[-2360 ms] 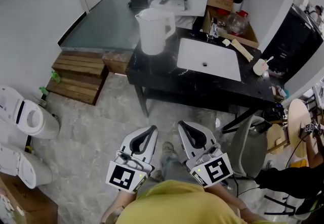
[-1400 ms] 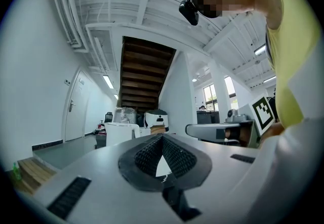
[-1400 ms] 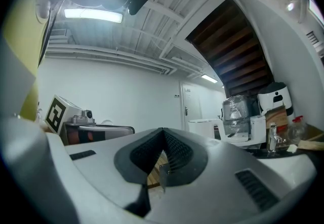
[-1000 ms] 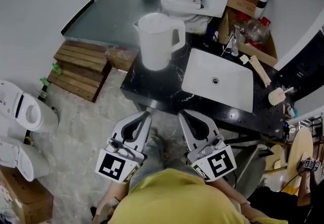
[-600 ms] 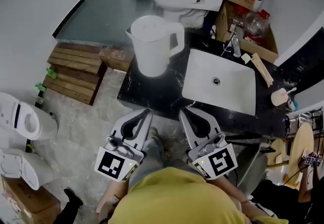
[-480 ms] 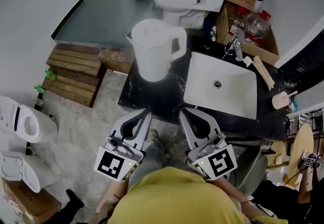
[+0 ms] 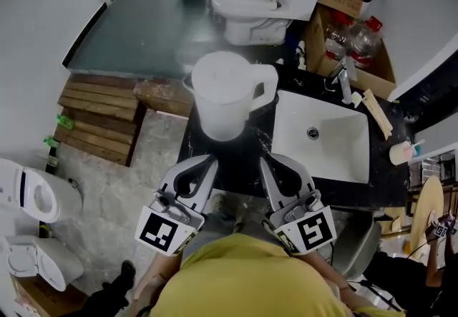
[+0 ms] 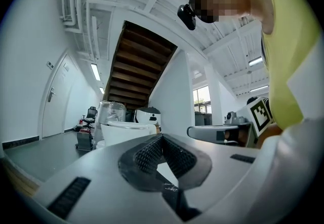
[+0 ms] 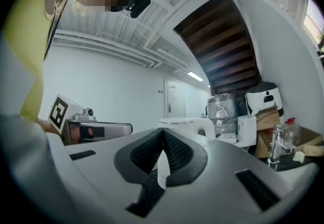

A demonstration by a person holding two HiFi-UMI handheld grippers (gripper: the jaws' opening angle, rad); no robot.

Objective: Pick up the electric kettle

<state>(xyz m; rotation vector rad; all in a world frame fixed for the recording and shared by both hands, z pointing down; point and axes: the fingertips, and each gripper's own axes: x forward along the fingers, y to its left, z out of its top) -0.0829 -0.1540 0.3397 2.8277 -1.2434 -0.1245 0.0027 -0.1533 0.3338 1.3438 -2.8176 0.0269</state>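
Observation:
The white electric kettle (image 7: 223, 94) stands on the left end of a black counter (image 7: 243, 165), lid on and handle (image 7: 266, 84) turned right. Both grippers sit just short of the counter's near edge, pointing at the kettle without touching it. My left gripper (image 7: 209, 159) is shut and empty below the kettle's left side. My right gripper (image 7: 265, 159) is shut and empty below its right side. In the left gripper view the closed tips (image 8: 162, 137) have the kettle (image 8: 125, 133) beyond them. The right gripper view shows closed tips (image 9: 163, 132) and the kettle (image 9: 186, 126) ahead.
A white sink (image 7: 322, 138) with a faucet (image 7: 343, 79) fills the counter right of the kettle. Behind are a toilet (image 7: 247, 2) and a cardboard box with bottles (image 7: 351, 38). Wooden steps (image 7: 96, 119) lie on the floor at left, more toilets (image 7: 32, 194) further left.
Both grippers have moved forward together up to the counter's edge, and the kettle now appears closer and larger. Their jaws have stayed shut.

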